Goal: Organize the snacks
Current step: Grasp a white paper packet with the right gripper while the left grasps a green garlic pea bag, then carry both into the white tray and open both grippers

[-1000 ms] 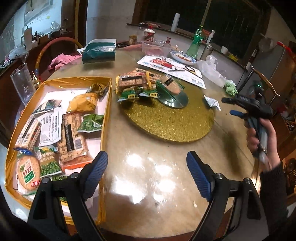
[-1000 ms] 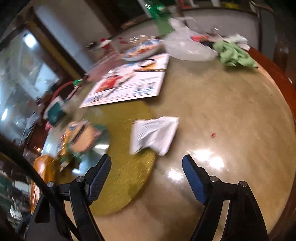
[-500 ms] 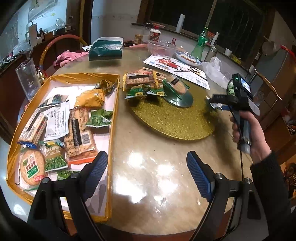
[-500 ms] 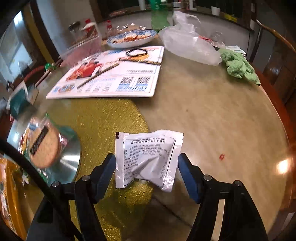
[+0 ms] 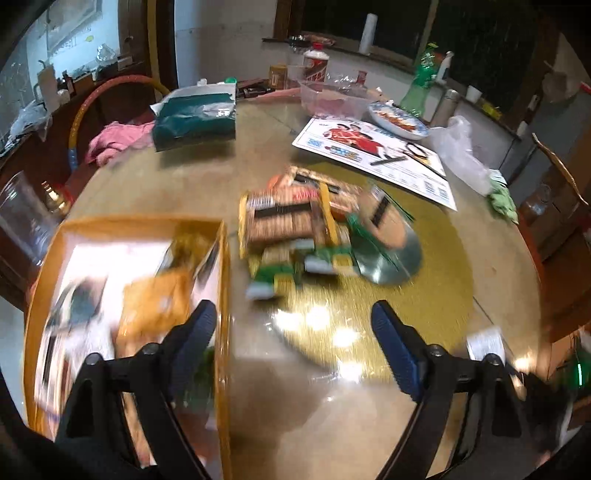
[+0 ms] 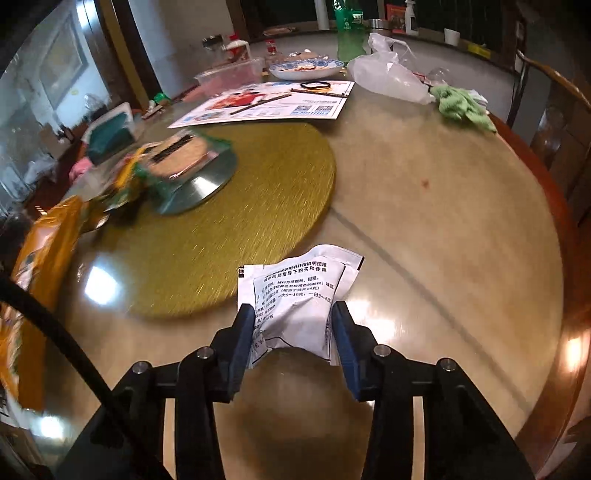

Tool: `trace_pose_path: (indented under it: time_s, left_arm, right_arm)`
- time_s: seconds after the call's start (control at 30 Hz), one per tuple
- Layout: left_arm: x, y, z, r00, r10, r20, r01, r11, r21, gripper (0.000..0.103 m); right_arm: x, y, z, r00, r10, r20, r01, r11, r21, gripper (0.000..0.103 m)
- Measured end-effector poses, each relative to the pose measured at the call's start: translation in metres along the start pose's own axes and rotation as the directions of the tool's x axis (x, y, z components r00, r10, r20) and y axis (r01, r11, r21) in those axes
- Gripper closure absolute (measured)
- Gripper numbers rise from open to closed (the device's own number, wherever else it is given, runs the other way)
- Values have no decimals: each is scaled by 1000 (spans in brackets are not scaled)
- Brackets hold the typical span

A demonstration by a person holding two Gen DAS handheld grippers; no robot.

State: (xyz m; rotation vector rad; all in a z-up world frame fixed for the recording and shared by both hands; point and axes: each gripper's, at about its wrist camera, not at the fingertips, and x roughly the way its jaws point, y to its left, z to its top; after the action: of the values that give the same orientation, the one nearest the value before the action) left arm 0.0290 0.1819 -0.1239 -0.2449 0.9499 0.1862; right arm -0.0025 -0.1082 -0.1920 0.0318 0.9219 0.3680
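Jaws of the right gripper (image 6: 293, 326) have just been closing and pinch one crumpled white sachet (image 6: 299, 291) printed in black. The left gripper (image 5: 293, 341) stands apart, empty.

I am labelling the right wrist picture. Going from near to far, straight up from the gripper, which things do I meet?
right gripper, fingers closed on the white sachet → bare table → printed poster → black hair tie → blue-rimmed plate → green bottle.

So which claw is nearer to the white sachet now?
Right. The right claw has just been closing, and its pads press both sides of the white sachet. The left claw hovers open over the table between the gold tray and mat, well apart from it.
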Motion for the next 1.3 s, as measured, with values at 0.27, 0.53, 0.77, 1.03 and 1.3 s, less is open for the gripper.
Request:
trace_pose_path:
  time_s: [0.27, 0.53, 0.77, 1.03, 1.3]
  left_arm:
    - [68, -7, 29, 985, 99, -141, -92, 994, 55, 49]
    - [65, -2, 4, 980, 111, -166, -107, 994, 36, 76]
    - [-10, -36, -120, 990, -13, -142, 32, 991, 129, 76]
    - [-48, -47, -173, 984, -147, -103, 160, 978, 133, 77]
    - [-64, -27, -172, 973, -224, -62, 227, 972, 58, 77]
  right_arm:
    - [-9, 15, -23, 998, -34, 56, 36, 999, -36, 61]
    - [-10, 13, -28, 996, -17, 85, 20, 999, -31, 61]
    - [-11, 10, -29, 996, 14, 90, -12, 1000, -18, 62]
    - [-14, 8, -32, 990, 113, 85, -113, 994, -6, 68]
    - [-23, 11, -35, 982, 134, 133, -133, 991, -19, 69]
